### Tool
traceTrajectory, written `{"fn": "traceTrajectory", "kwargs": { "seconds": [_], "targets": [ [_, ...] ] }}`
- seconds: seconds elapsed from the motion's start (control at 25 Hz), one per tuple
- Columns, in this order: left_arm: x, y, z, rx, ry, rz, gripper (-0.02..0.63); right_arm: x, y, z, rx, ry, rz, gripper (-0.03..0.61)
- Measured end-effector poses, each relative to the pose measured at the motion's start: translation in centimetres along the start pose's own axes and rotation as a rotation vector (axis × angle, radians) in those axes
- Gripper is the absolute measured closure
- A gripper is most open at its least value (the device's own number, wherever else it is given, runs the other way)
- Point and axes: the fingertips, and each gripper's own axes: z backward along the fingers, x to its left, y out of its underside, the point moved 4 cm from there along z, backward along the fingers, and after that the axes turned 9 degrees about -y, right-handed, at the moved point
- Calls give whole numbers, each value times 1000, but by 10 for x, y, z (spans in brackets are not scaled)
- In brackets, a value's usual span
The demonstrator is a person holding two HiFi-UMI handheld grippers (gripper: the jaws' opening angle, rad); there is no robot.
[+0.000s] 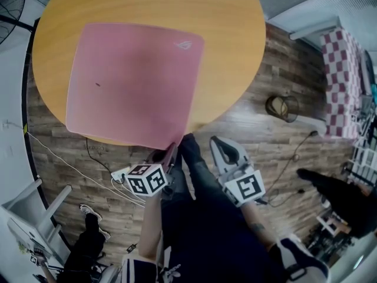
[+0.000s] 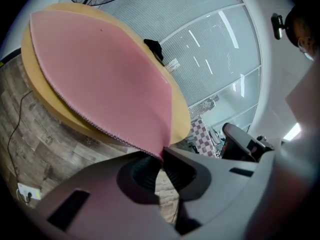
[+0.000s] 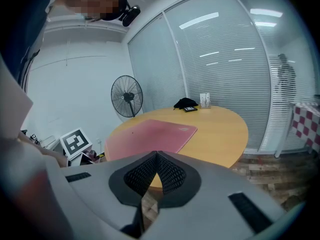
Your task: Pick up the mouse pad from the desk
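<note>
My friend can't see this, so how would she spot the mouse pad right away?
Find the big round wooden table. The mouse pad is the large pink square lying on it, one corner pinched in the left gripper. Its only neighbours, a black bundle and a little card stand, sit small at the far edge.

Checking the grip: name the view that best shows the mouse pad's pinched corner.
Left gripper view: the mouse pad corner sits between the left hand-held gripper's shut jaws. Head view shows the whole pad; right gripper view, only distantly.

Head view looks steeply down; both gripper views face the desk (image 1: 235, 28).
</note>
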Motion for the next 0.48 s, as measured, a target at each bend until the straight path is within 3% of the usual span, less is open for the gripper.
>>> {"fn": "traceTrajectory", "kwargs": {
  "seconds": [0.48],
  "targets": [
    [-13, -20, 20, -89, -11, -147, 594, 0, -10, -4, -3, 24, 14, 577]
  ]
}}
